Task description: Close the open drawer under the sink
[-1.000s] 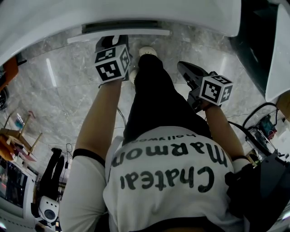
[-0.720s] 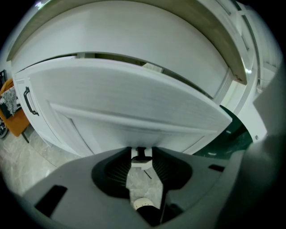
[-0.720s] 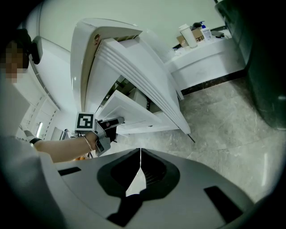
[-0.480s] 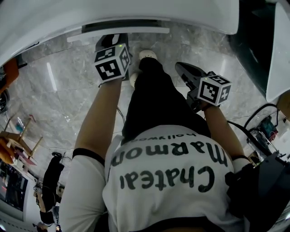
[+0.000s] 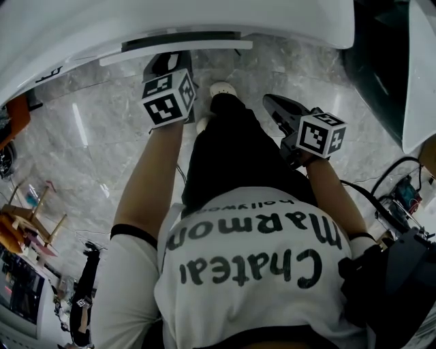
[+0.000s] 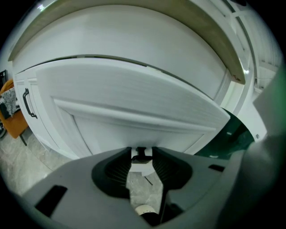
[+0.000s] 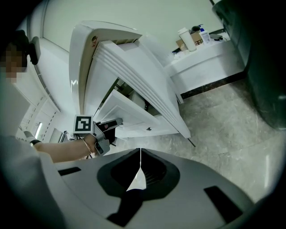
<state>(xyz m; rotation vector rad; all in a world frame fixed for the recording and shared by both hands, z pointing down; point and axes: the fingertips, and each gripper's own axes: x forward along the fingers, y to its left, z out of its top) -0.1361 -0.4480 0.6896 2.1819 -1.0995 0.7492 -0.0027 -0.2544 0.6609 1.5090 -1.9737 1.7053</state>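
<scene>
In the head view we see the drawer [image 5: 204, 48] at the far side, under the white counter [image 5: 136, 20]. It stands a little open: a dark slot shows between its white front and the counter edge.

The left gripper [image 5: 170, 58] reaches to the drawer front, at about the middle of its width. In the left gripper view the panelled front [image 6: 134, 103] fills almost all the picture above the fingers. The left gripper [image 6: 141, 154] has its fingers a small way apart, and a small dark handle [image 6: 141, 152] sits between their tips. Both fingers seem to touch it, so we read them as grasping the handle. Below the tips we see grey marble floor [image 6: 143, 188].

The right gripper [image 5: 271, 102] is to the right of the person's leg, above the floor [image 5: 88, 136] and well apart from the drawer. In its own view the right gripper [image 7: 140, 152] has its fingers clenched together, with only a thin line between them and nothing held. This view also shows the left gripper [image 7: 119, 120] at the drawer, far on the left.
</scene>
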